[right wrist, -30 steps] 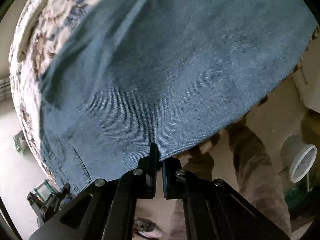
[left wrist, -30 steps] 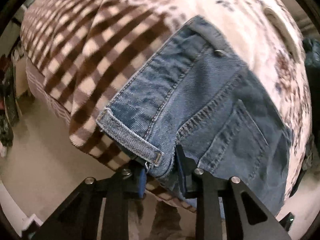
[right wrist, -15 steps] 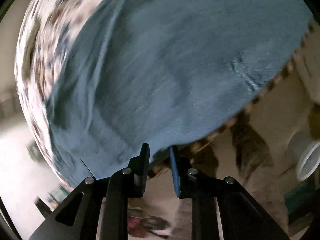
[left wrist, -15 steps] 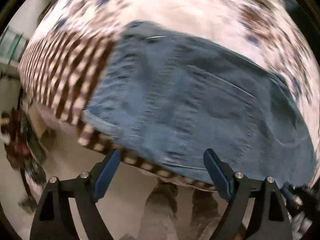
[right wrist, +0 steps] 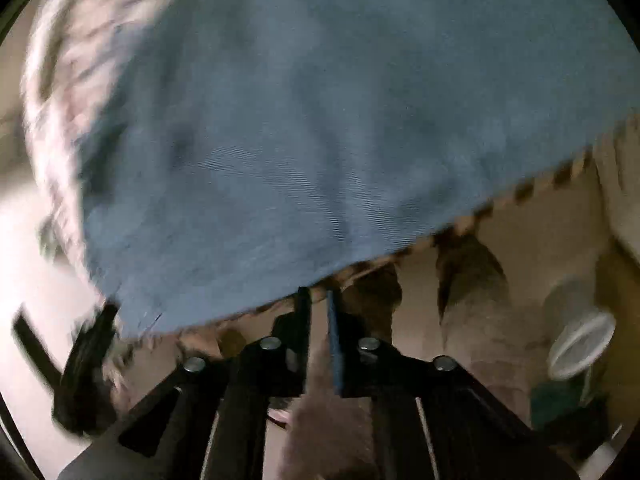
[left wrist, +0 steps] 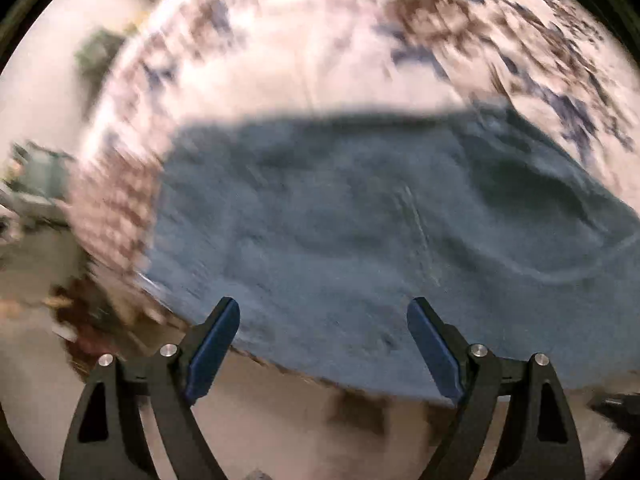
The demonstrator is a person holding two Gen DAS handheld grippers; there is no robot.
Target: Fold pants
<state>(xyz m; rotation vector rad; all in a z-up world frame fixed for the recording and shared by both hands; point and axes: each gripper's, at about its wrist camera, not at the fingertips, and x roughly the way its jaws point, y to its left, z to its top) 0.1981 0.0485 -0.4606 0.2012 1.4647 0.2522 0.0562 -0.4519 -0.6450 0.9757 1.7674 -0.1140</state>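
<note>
Blue jeans (left wrist: 360, 208) lie spread over a bed, close to its near edge; the picture is smeared by motion. My left gripper (left wrist: 323, 302) hovers above their near edge, open wide, its blue pads (left wrist: 212, 344) holding nothing. In the right wrist view the jeans (right wrist: 320, 120) fill the upper half. My right gripper (right wrist: 318, 294) sits just off their near hem, open by a narrow gap with no cloth between the pads.
A white bedspread with brown and blue flowers (left wrist: 320, 40) and a brown checked blanket (left wrist: 116, 200) cover the bed. A person's legs in brown trousers (right wrist: 472, 280) stand by the bed edge. A white bucket (right wrist: 580, 344) lies on the floor at right. A blurred dark object (right wrist: 84, 368) is at lower left.
My left gripper let go of the waistband, opened wide and swung along the jeans. My right gripper released the hem, parted slightly and drew back from the edge.
</note>
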